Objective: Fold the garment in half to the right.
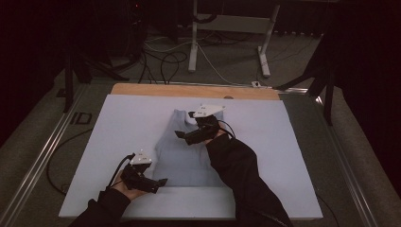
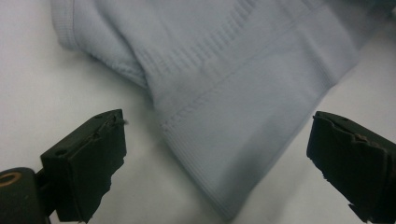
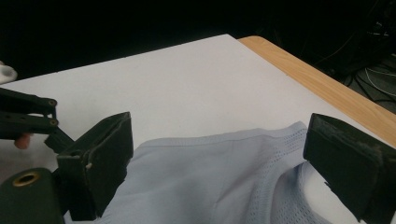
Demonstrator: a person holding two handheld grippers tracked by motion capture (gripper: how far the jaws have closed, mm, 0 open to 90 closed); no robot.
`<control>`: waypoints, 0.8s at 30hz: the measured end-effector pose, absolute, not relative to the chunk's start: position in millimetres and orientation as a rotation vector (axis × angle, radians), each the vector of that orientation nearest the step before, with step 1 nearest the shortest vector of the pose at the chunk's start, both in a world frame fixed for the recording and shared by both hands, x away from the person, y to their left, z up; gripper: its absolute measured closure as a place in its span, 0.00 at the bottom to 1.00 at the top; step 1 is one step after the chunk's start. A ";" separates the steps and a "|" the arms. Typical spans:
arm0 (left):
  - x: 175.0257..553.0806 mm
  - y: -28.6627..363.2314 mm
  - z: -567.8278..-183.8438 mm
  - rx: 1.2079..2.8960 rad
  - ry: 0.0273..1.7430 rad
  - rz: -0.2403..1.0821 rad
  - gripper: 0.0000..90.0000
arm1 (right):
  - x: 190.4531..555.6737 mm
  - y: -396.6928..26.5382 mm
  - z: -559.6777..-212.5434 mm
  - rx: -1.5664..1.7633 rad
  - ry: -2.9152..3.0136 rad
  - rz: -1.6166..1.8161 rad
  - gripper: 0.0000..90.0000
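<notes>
A pale blue sleeveless top lies flat on the white board, neck toward the far side. My left gripper is at the top's near left corner. In the left gripper view, the left gripper has its jaws wide apart on either side of the top's ribbed hem corner, without touching it. My right gripper hovers over the top's upper left part, pointing left. It is open, with the top's mesh armhole edge low between its jaws.
The board lies on a wooden table whose far edge shows as a tan strip. Metal rails run along both sides. Beyond the table are white desk legs and loose cables on the floor. Bare board lies left and right of the top.
</notes>
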State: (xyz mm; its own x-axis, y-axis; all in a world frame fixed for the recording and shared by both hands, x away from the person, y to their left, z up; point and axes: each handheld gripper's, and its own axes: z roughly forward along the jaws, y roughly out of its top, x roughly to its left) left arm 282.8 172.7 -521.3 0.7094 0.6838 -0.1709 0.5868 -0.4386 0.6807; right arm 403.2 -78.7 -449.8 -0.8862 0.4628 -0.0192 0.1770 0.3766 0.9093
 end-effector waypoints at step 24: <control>286.1 174.9 -524.9 2.182 0.947 0.041 0.39 | 401.4 -75.8 -449.3 0.539 2.371 1.504 0.09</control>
